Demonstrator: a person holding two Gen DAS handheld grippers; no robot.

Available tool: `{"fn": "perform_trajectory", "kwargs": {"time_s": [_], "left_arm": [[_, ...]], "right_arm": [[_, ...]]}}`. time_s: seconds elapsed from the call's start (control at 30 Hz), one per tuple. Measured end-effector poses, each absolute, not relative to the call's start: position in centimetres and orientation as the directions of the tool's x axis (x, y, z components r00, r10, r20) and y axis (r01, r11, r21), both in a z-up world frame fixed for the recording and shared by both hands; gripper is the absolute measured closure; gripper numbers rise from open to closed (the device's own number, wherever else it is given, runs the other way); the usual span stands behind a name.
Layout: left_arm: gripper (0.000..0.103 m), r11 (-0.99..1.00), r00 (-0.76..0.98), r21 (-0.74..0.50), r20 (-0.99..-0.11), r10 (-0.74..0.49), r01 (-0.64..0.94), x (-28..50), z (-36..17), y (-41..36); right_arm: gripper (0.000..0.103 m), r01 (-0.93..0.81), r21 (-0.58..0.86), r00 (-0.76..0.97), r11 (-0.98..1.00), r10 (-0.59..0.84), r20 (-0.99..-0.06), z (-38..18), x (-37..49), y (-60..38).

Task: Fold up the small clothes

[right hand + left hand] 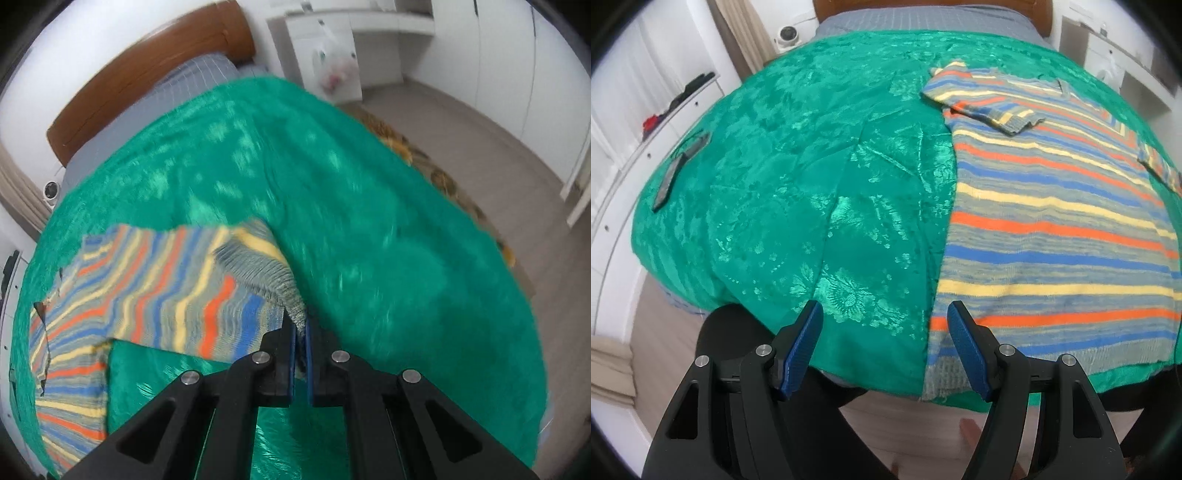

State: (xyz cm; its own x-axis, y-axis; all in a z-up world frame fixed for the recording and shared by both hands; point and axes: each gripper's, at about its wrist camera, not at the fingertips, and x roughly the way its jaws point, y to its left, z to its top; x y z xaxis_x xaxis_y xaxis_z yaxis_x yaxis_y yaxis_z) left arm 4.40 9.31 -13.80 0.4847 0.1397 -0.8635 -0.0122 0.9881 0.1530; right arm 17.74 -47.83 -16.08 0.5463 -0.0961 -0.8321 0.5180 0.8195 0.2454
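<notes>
A small striped knit sweater (1052, 221), in grey, blue, orange and yellow, lies flat on the green bedspread (798, 177). Its left sleeve (982, 99) is folded across the chest. My left gripper (884, 317) is open and empty above the near bed edge, just left of the sweater's hem corner. In the right wrist view my right gripper (301, 325) is shut on the grey ribbed cuff (291, 299) of the other sleeve (207, 288) and holds it lifted above the bedspread (388, 229).
A dark flat object (670, 177) lies on the bedspread at the far left. A wooden headboard (147, 77) and grey sheet are at the bed's far end. White drawers (646, 110) stand left, a patterned rug (443, 173) lies on the floor right.
</notes>
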Motion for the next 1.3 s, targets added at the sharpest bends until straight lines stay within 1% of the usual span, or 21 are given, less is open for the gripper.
{"fn": "perform_trajectory", "kwargs": {"time_s": [0.1,0.2,0.33,0.37,0.4,0.43,0.47,0.5,0.53,0.63,0.67,0.73,0.8,0.87,1.0,1.03,1.07,1.17,1.23,1.3], "left_arm": [[0.031,0.987,0.486,0.158,-0.861,0.152,-0.027,4.0,-13.4,9.7],[0.031,0.987,0.489,0.157,-0.859,0.154,-0.035,3.7,-13.2,10.2],[0.030,0.988,0.482,0.150,-0.864,0.146,-0.032,3.7,-13.5,10.3],[0.026,0.988,0.481,0.150,-0.864,0.147,-0.033,3.7,-13.5,10.3],[0.020,0.988,0.483,0.151,-0.863,0.149,-0.035,3.7,-13.6,10.3],[0.018,0.987,0.488,0.155,-0.859,0.154,-0.038,3.6,-13.6,10.2],[0.015,0.987,0.496,0.158,-0.854,0.157,-0.039,3.7,-13.6,10.2],[0.014,0.986,0.500,0.160,-0.852,0.157,-0.038,3.7,-13.6,10.1],[0.013,0.987,0.505,0.160,-0.849,0.156,-0.036,3.7,-13.6,10.0],[0.010,0.990,0.525,0.142,-0.841,0.131,-0.019,4.2,-13.8,10.0],[0.008,0.990,0.542,0.138,-0.831,0.123,-0.015,4.6,-13.8,10.0],[0.005,0.990,0.576,0.138,-0.808,0.122,-0.016,5.6,-13.9,10.3],[0.004,0.990,0.590,0.139,-0.797,0.129,-0.029,6.9,-14.2,10.9],[0.004,0.989,0.579,0.137,-0.803,0.140,-0.050,9.0,-15.2,12.1],[0.004,0.989,0.512,0.134,-0.846,0.150,-0.067,11.9,-17.8,13.8],[0.004,0.991,0.482,0.118,-0.866,0.134,-0.063,12.5,-18.6,14.2],[0.002,0.993,0.467,0.092,-0.877,0.113,-0.067,12.8,-19.0,14.5],[0.000,0.992,0.460,0.014,-0.885,0.070,-0.124,12.7,-19.4,15.5],[0.000,0.993,0.478,-0.005,-0.877,0.053,-0.119,12.4,-19.6,15.7],[0.000,0.995,0.502,0.003,-0.863,0.051,-0.097,11.8,-19.7,15.5]], "right_arm": [[0.100,0.553,0.291,0.548,0.781,-0.077,-0.833,-17.8,16.7,-48.6],[0.100,0.551,0.309,0.562,0.776,-0.071,-0.824,-18.3,16.4,-48.8],[0.098,0.533,0.276,0.552,0.800,-0.081,-0.830,-17.5,15.9,-48.5],[0.095,0.527,0.256,0.553,0.810,-0.098,-0.828,-17.2,15.7,-48.3],[0.089,0.524,0.234,0.551,0.819,-0.116,-0.826,-17.0,15.3,-47.9],[0.082,0.519,0.206,0.549,0.830,-0.139,-0.824,-16.7,14.7,-47.6],[0.077,0.514,0.192,0.551,0.836,-0.150,-0.821,-16.5,14.2,-47.4],[0.067,0.511,0.175,0.552,0.841,-0.166,-0.817,-16.4,13.7,-47.1],[0.059,0.511,0.151,0.553,0.846,-0.190,-0.811,-16.1,12.9,-46.7],[0.051,0.507,0.101,0.577,0.856,-0.250,-0.778,-14.9,10.0,-44.4],[0.049,0.499,0.098,0.588,0.861,-0.254,-0.768,-14.7,9.1,-43.5],[0.042,0.473,0.091,0.614,0.876,-0.254,-0.747,-14.3,7.2,-41.1],[0.038,0.454,0.096,0.634,0.886,-0.246,-0.733,-14.2,5.8,-39.2],[0.037,0.437,0.105,0.647,0.893,-0.231,-0.727,-14.3,4.5,-37.6],[0.037,0.436,0.154,0.655,0.887,-0.195,-0.730,-15.0,2.9,-35.3],[0.037,0.437,0.170,0.660,0.883,-0.186,-0.728,-15.0,2.6,-34.8],[0.037,0.438,0.180,0.667,0.881,-0.185,-0.721,-15.0,2.3,-34.4],[0.033,0.428,0.196,0.693,0.882,-0.181,-0.698,-14.5,1.8,-33.2],[0.032,0.414,0.181,0.698,0.892,-0.183,-0.693,-14.4,1.8,-32.3],[0.032,0.407,0.173,0.698,0.897,-0.183,-0.692,-14.5,1.9,-31.9]]}}
